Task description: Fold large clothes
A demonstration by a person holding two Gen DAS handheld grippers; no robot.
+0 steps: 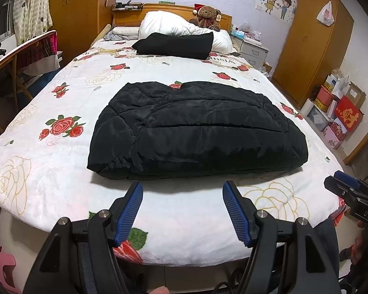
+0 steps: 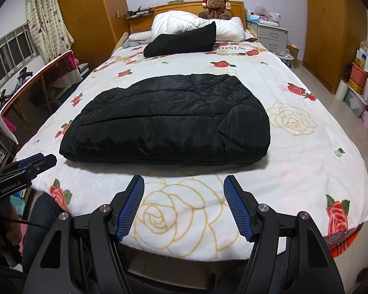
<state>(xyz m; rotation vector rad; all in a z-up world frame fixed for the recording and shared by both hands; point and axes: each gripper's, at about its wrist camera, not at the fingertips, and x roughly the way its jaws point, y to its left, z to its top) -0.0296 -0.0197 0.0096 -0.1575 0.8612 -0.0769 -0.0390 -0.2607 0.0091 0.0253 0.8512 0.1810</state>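
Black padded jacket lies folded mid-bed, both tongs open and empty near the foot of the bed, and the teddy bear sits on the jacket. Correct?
Not quite. The teddy bear sits at the headboard behind the white pillows, far from the black padded jacket, as the right wrist view shows. The rest stands.

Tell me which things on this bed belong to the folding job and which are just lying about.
Job:
- black quilted jacket, folded mid-bed
- smaller folded black garment
- left gripper, open
- right gripper, open

Lying about:
- teddy bear
- white duvet
- floral blanket
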